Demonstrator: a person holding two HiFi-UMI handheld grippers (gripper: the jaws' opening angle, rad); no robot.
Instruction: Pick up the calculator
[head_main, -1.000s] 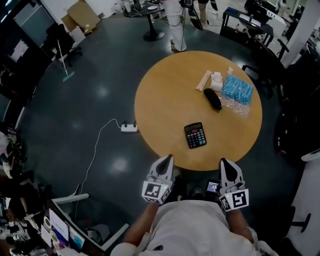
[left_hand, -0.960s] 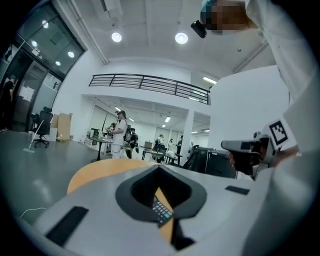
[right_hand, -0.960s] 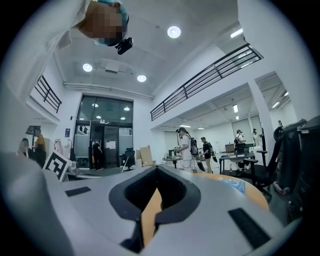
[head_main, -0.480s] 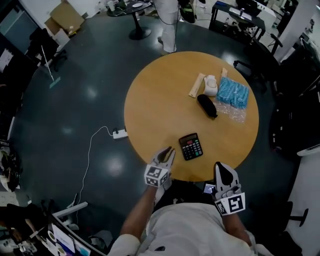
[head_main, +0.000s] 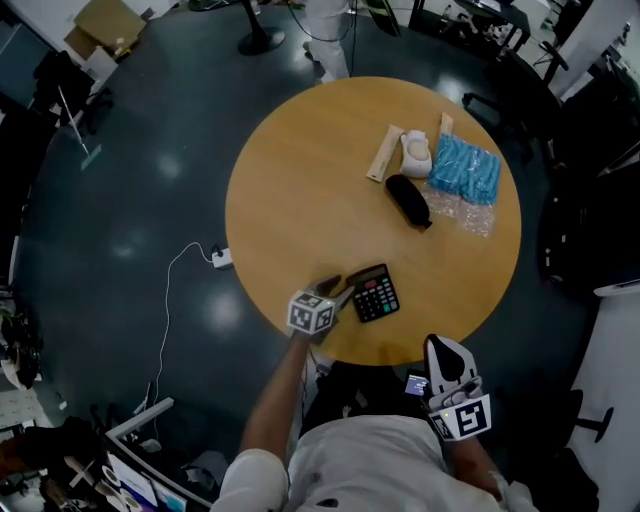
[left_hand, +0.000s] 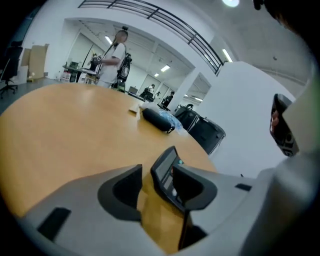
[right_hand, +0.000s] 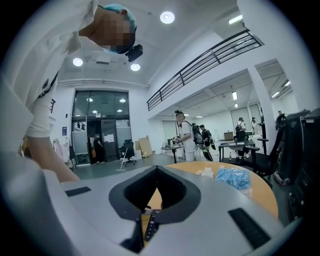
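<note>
Round and wood-topped, the bench fills the middle of the head view, with dark office floor all about it. Your left gripper is low at the bench's near edge. Its jaws have just been opening and now stand spread wide, with the calculator poking one end between them. In the left gripper view that end sits close to the right-hand jaw with a gap to the other, and no pad seems to press on it. The calculator lies on the bench, lower centre of the head view, not yet lifted. Your right gripper hangs off the bench at lower right, jaws pressed together on nothing. Higher in the frame, the black pouch and blue packet lie well apart from the work. You look to be at the straddling step. Next, ease forward until both jaws flank the body, close firmly, then lift straight up.
</note>
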